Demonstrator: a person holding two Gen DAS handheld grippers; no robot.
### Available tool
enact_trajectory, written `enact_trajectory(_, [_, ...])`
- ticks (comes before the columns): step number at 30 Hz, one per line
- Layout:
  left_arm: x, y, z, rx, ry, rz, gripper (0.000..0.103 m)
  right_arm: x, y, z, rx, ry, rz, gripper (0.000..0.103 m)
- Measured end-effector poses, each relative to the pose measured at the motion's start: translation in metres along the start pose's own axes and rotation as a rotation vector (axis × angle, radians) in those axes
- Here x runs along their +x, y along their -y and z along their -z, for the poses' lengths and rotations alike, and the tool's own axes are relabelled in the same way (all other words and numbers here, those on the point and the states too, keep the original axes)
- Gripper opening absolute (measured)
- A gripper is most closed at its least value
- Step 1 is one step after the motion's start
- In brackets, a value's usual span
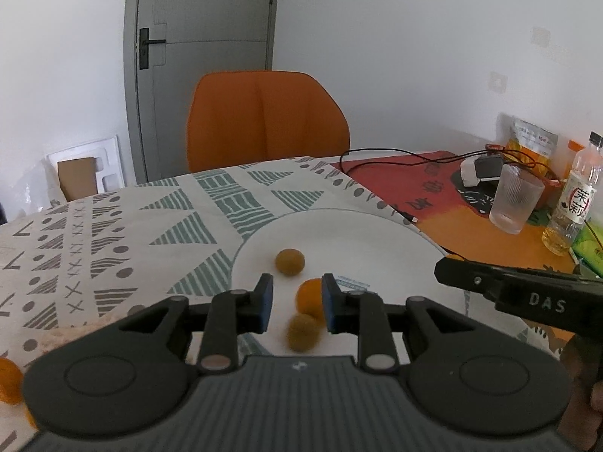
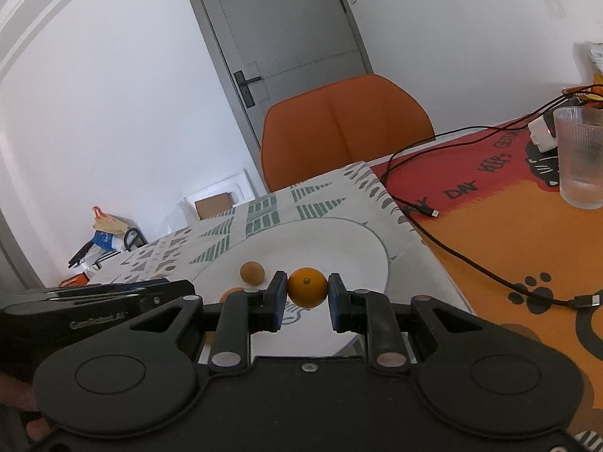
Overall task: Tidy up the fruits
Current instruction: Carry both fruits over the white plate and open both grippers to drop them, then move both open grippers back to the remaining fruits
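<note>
Btwn the right tool's [image 2: 306, 289] pads, 1 orange fruit [image 2: 307, 287] clamped over plate [image 2: 339, 237].

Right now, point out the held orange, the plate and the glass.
orange [image 2: 307, 287], right wrist view, its front face
plate [image 2: 371, 260], right wrist view, bare inner surface
glass [image 1: 514, 199], left wrist view, ribbed wall

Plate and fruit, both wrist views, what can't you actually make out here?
- Left wrist view: the brown fruit between the left gripper fingers is blurred; whether it touches anything is unclear.
- Left wrist view: an orange fruit is cut off by the left edge.
- Right wrist view: the right gripper hides the near part of the plate.
- Right wrist view: the left gripper body hides most of a second orange fruit.
</note>
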State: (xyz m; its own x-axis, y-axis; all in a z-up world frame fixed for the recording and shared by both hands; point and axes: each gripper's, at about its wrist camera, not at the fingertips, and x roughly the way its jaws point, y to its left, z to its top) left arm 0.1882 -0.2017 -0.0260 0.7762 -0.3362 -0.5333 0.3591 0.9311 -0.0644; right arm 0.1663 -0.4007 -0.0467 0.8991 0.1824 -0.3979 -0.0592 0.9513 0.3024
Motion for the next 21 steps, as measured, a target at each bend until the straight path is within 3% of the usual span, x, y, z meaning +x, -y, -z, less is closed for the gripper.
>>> enact_trajectory(3, [-0.010,-0.010,0.000,-0.015,0.011,-0.011,0.030,-0.002,-0.010,-0.001,-0.022,0.018,0.022,0.026])
enact_trajectory(4, [-0.014,-0.013,0.001,-0.020,0.016,-0.017,0.033,-0.002,-0.013,-0.001,-0.030,0.023,0.048,0.038])
enact_trajectory(5, [-0.018,-0.017,0.002,-0.027,0.023,-0.023,0.039,-0.004,-0.016,-0.001,-0.035,0.029,0.067,0.049])
enact_trajectory(9, [-0.037,-0.032,0.007,-0.047,0.054,-0.057,0.074,-0.010,-0.026,-0.004,-0.038,0.044,0.069,0.060])
enact_trajectory(11, [-0.046,-0.039,0.009,-0.051,0.077,-0.079,0.082,-0.012,-0.030,-0.003,-0.035,0.048,0.070,0.073])
enact_trajectory(15, [-0.063,-0.053,0.012,-0.077,0.104,-0.119,0.087,-0.013,-0.043,0.000,-0.042,0.033,0.066,0.078])
enact_trajectory(21, [-0.089,-0.073,0.022,-0.099,0.129,-0.160,0.093,-0.020,-0.067,0.001,-0.050,0.060,0.028,0.099])
